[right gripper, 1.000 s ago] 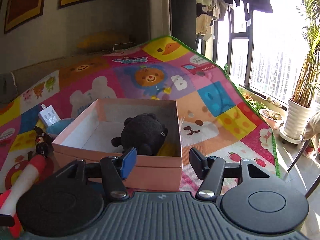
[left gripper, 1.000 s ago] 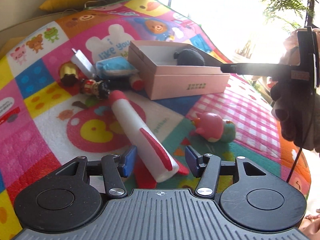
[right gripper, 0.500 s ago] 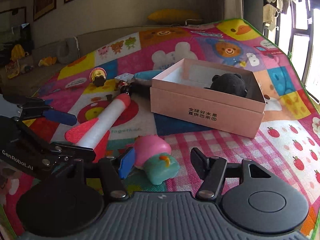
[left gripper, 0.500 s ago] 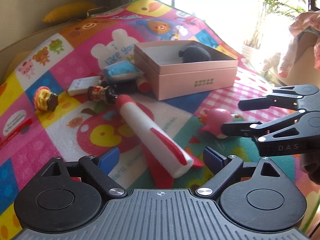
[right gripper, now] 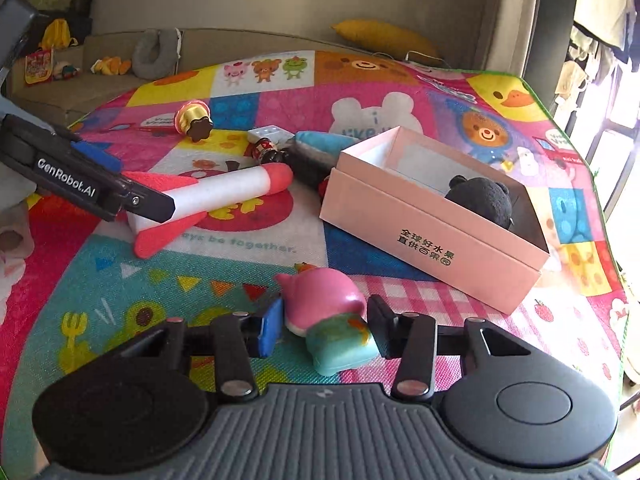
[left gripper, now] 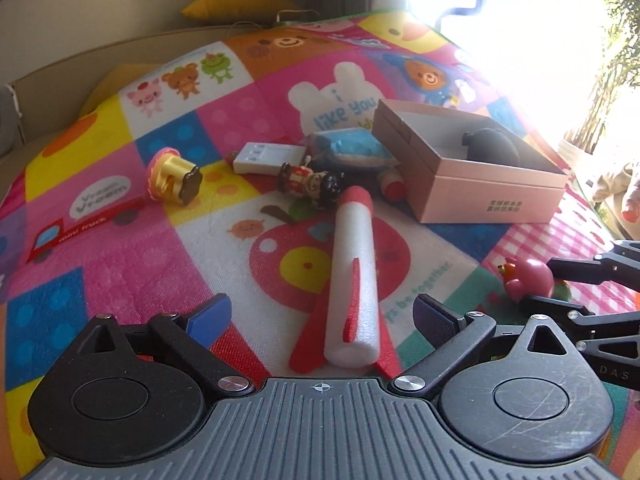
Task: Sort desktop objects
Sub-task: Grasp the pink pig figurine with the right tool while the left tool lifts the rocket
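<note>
A blue pouch (left gripper: 352, 148) partly hides behind the pink box (left gripper: 480, 176), seemingly.

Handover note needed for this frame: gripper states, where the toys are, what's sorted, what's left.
Left gripper: jaws opening wide, nothing held; foam rocket lies on the mat between them.
Right gripper: jaws closing around the pink-and-teal toy, which sits on the mat; firm contact not certain.
Done: black plush is in the pink box.
Left on the mat: rocket, pink-and-teal toy, small doll, yellow stamp toy, white adapter, blue pouch.
</note>
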Action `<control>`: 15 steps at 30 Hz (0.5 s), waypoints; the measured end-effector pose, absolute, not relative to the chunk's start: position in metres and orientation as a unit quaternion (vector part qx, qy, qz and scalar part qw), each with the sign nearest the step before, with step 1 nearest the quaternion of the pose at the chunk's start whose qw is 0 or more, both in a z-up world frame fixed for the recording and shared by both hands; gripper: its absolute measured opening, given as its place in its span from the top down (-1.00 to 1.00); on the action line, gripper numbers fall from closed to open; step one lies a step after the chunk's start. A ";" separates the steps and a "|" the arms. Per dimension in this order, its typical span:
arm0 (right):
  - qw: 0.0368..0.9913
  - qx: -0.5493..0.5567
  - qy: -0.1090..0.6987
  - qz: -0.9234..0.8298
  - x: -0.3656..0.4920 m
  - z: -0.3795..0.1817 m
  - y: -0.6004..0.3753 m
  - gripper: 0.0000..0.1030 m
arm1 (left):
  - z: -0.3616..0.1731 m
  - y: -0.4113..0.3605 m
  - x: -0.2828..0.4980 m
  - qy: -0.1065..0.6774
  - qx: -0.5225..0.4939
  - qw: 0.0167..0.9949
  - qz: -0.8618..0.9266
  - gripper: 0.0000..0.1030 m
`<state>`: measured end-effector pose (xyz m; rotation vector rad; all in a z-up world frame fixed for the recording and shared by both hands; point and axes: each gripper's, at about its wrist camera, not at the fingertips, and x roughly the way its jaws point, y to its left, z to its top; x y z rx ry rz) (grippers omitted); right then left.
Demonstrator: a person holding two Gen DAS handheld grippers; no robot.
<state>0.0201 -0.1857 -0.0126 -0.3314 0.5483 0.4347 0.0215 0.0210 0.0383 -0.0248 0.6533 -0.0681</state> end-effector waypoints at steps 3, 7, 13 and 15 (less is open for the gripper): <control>0.918 -0.078 0.304 0.242 0.026 -0.003 -0.199 0.18 | 0.044 0.014 0.018 0.309 -0.004 0.950 -0.046 -0.95; 0.864 0.099 0.384 0.311 0.042 0.001 -0.225 0.18 | 0.047 0.013 0.018 0.305 -0.005 0.951 -0.049 -0.96; 0.869 0.127 0.380 0.291 0.039 -0.004 -0.240 0.00 | 0.043 0.011 0.021 0.313 0.002 0.949 -0.045 -0.97; 0.887 0.118 0.356 0.269 0.035 0.000 -0.247 -0.08 | 0.040 0.010 0.024 0.313 0.009 0.949 -0.039 -0.97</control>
